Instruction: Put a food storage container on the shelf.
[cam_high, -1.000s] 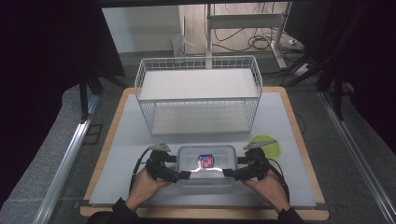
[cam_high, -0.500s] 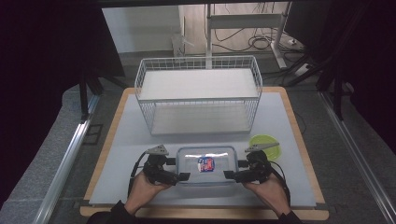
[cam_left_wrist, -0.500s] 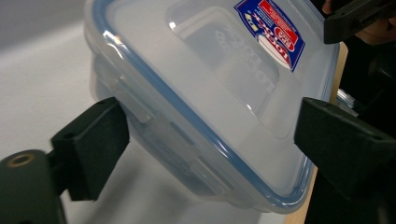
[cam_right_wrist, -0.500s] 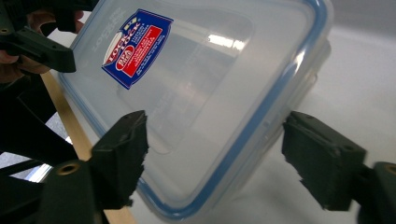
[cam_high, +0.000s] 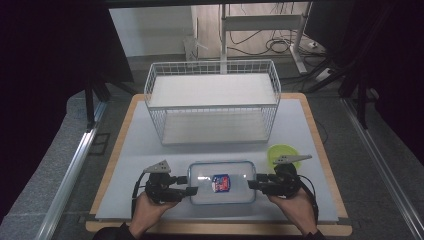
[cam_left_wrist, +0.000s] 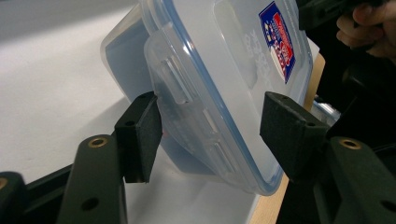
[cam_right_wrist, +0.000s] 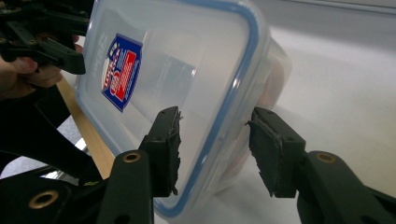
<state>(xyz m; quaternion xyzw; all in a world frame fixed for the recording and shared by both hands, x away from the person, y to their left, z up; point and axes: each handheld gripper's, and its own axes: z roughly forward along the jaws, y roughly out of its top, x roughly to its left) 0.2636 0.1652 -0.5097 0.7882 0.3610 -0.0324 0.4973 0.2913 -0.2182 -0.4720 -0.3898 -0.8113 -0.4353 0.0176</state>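
Your left gripper (cam_high: 192, 190) and right gripper (cam_high: 252, 184), jaws just closing but not yet pressing, straddle opposite ends of the lidded plastic box (cam_high: 222, 182) near the table's (cam_high: 140, 150) front edge.

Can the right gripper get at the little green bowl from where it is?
Probably yes: the green bowl sits just beyond the right gripper with nothing between them, but its jaws, just closing, straddle the clear box's end and must let go first.
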